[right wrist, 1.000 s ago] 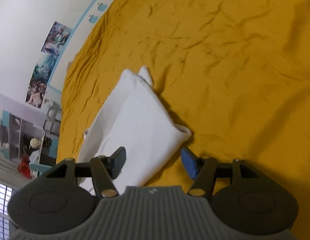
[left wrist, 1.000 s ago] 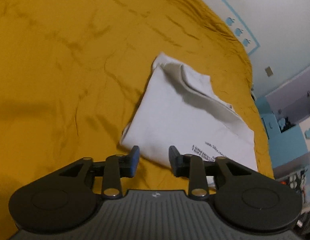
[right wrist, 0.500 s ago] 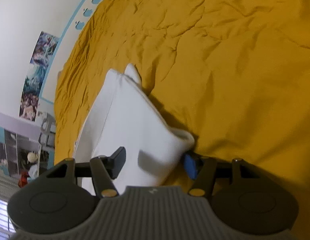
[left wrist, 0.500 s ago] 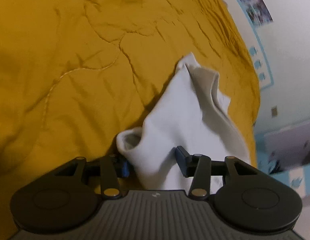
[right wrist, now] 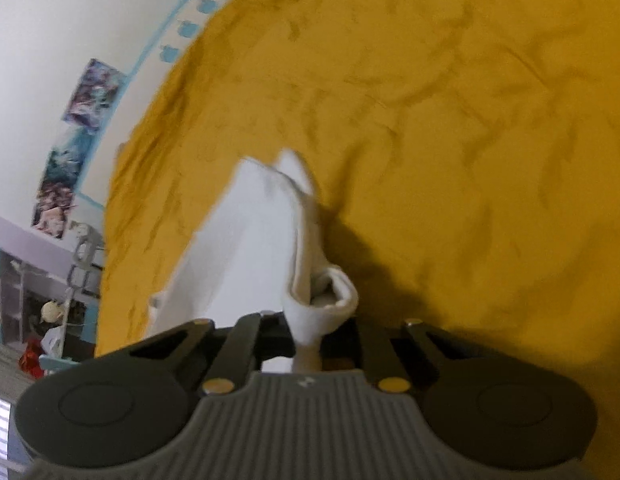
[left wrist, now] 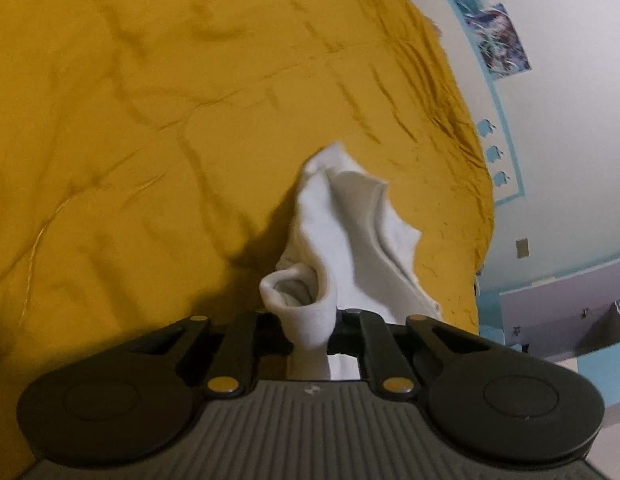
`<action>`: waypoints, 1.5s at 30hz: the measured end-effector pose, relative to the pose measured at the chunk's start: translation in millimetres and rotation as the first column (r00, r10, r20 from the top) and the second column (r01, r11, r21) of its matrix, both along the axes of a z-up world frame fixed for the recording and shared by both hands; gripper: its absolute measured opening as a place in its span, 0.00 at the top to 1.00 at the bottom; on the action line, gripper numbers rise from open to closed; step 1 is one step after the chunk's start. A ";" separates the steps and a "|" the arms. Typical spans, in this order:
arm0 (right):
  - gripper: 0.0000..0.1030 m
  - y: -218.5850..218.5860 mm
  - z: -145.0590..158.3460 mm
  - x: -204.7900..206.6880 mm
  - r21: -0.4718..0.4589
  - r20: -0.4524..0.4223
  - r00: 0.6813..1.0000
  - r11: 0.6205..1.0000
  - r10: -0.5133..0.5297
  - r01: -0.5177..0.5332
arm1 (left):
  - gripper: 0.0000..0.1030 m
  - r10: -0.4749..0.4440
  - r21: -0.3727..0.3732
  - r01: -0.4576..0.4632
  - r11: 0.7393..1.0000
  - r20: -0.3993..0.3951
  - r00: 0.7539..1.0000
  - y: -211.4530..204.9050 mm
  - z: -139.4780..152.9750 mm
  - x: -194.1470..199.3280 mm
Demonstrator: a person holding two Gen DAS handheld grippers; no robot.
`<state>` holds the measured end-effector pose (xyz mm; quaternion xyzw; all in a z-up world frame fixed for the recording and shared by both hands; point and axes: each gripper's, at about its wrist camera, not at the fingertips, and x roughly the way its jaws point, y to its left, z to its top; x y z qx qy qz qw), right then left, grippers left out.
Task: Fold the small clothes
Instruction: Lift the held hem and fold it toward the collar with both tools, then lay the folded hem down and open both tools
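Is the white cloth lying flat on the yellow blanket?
No, the white cloth is bunched up, with the left tongs pinching one corner and lifting it off the yellow blanket.

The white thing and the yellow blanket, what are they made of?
The white garment looks like soft matte cotton knit: it droops, bunches and rolls into a thick curl where the left gripper and right gripper pinch it. The yellow blanket looks like thin woven fabric, matte, with many sharp wrinkles and a stitched seam line. The exact fibre of either can't be told.

Wrinkled mustard bedspread [left wrist: 150, 120], wall posters [right wrist: 92, 92]
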<state>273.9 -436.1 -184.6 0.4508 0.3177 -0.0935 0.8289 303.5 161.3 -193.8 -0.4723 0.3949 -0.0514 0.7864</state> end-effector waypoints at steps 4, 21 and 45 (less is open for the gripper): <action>0.99 5.2 36.9 -3.0 -0.012 0.057 0.998 1.000 0.025 -0.024 | 0.91 -0.064 0.021 0.063 0.998 0.081 0.995 -6.9 40.0 -2.0; 0.79 -27.0 8.0 -171.8 -0.036 -0.114 0.994 0.999 -0.002 -0.002 | 0.81 -0.224 0.349 0.263 0.899 -0.150 0.963 4.6 24.9 -120.2; 0.56 19.3 6.9 67.5 -0.510 -0.223 0.943 0.794 0.248 -0.330 | 0.80 -0.337 0.681 0.245 0.690 0.002 0.942 -62.7 10.1 37.5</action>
